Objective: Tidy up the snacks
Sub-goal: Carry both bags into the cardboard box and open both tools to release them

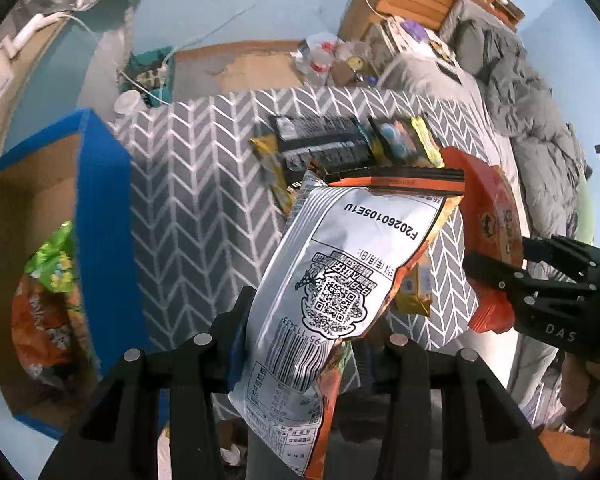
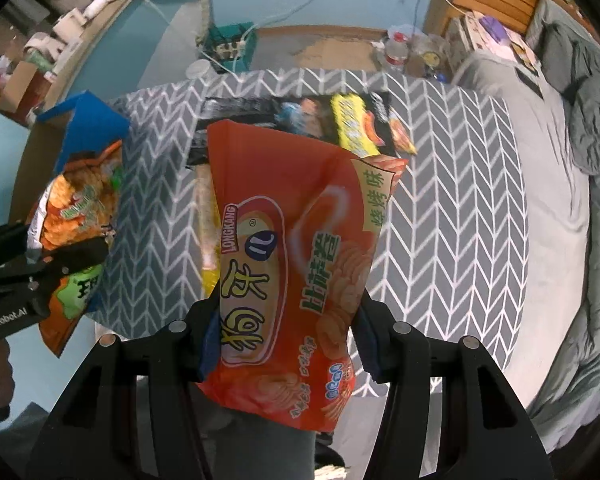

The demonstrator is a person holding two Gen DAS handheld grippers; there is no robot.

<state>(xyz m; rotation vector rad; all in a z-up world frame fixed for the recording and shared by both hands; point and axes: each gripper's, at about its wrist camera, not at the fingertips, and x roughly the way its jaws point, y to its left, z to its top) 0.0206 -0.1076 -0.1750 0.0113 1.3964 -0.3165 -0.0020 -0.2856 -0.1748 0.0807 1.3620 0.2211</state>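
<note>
Now, two snack bags aloft above a grey herringbone-patterned cloth [image 1: 188, 184], one per gripper.

Left gripper [image 1: 306, 344]: clamped on a silver-backed chip bag [image 1: 340, 264], seen from its rear side in the left wrist view. Silver panel with a printed code line, a QR code, a barcode and a small table of print; orange trim along the top seal and down one edge. Hangs tilted, top seal leaning away from the camera. From the right wrist view, same bag [image 2: 76, 216] seen from the front: orange, with pictured chips and green lettering, just in front of the box.

Right gripper [image 2: 288, 344]: closed on a red-orange LONGKANG snack bag [image 2: 292, 264], pads pressing both of its side edges. Glossy face with large yellow characters in a white-rimmed oval, green lettering, pictured ridged chips, and a pale green strip along the upper right edge. Puffed, upright, a little creased at the top. Also visible in the left wrist view [image 1: 496, 224] at the right, held by the black fingers.

Left of the cloth, a blue-sided cardboard box [image 1: 100, 208], open, with a green-and-orange snack bag [image 1: 52, 280] already inside.

Farther back on the cloth, more packets [image 1: 340, 140]: black ones and yellow ones, lying flat and overlapping.
</note>
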